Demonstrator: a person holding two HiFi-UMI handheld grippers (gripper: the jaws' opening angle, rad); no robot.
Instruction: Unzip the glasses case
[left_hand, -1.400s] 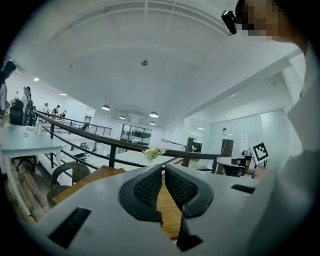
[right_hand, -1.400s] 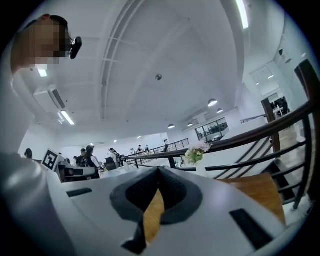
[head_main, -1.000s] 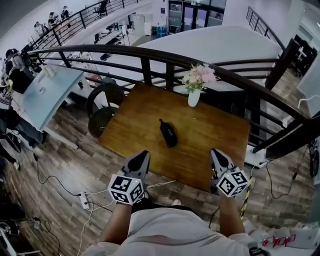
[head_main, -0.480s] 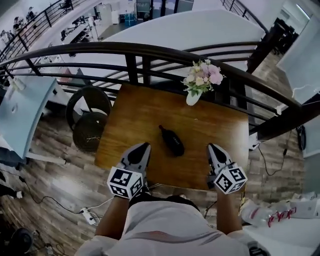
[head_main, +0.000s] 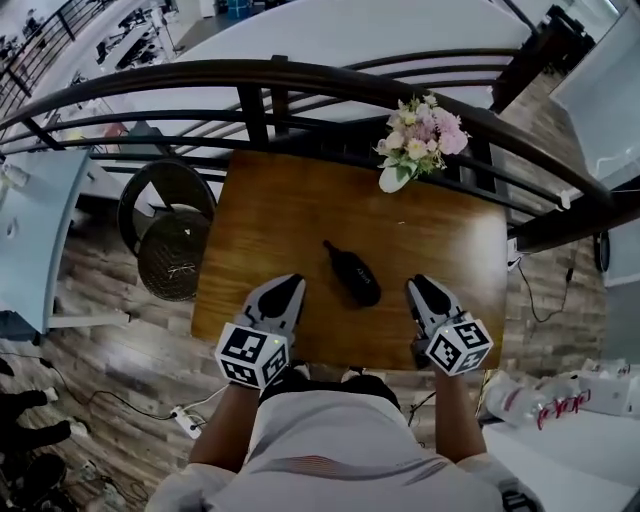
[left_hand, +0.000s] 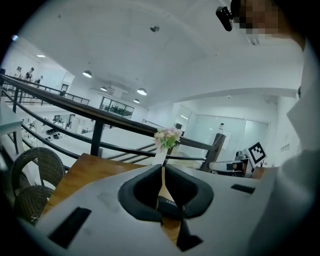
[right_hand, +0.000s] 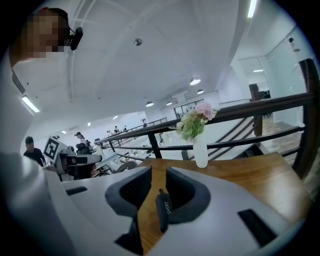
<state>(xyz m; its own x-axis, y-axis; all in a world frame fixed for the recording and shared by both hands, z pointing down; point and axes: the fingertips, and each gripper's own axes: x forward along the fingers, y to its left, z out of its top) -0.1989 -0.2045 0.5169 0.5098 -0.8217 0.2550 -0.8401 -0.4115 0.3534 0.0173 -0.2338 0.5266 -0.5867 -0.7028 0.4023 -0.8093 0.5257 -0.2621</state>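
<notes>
A black zipped glasses case (head_main: 352, 273) lies slantwise on the wooden table (head_main: 270, 215), a little nearer than its middle. My left gripper (head_main: 291, 284) hovers over the near edge, left of the case, its jaws shut and empty. In the left gripper view (left_hand: 163, 171) the case (left_hand: 167, 204) shows through the hollow behind the closed tips. To the right of the case, my right gripper (head_main: 414, 287) has its jaws opening, a narrow gap between the tips and nothing in it. Seen from the right gripper view (right_hand: 158, 171), the case (right_hand: 163, 209) lies just ahead on the wood.
A white vase of pink flowers (head_main: 397, 176) stands at the table's far right edge. A dark curved railing (head_main: 300, 75) runs behind the table. Two wicker chairs (head_main: 170, 250) stand left of it. Cables and a power strip (head_main: 186, 421) lie on the floor.
Both grippers have come forward and down over the table's near edge, closer to the case on either side. The right jaws have parted slightly.
</notes>
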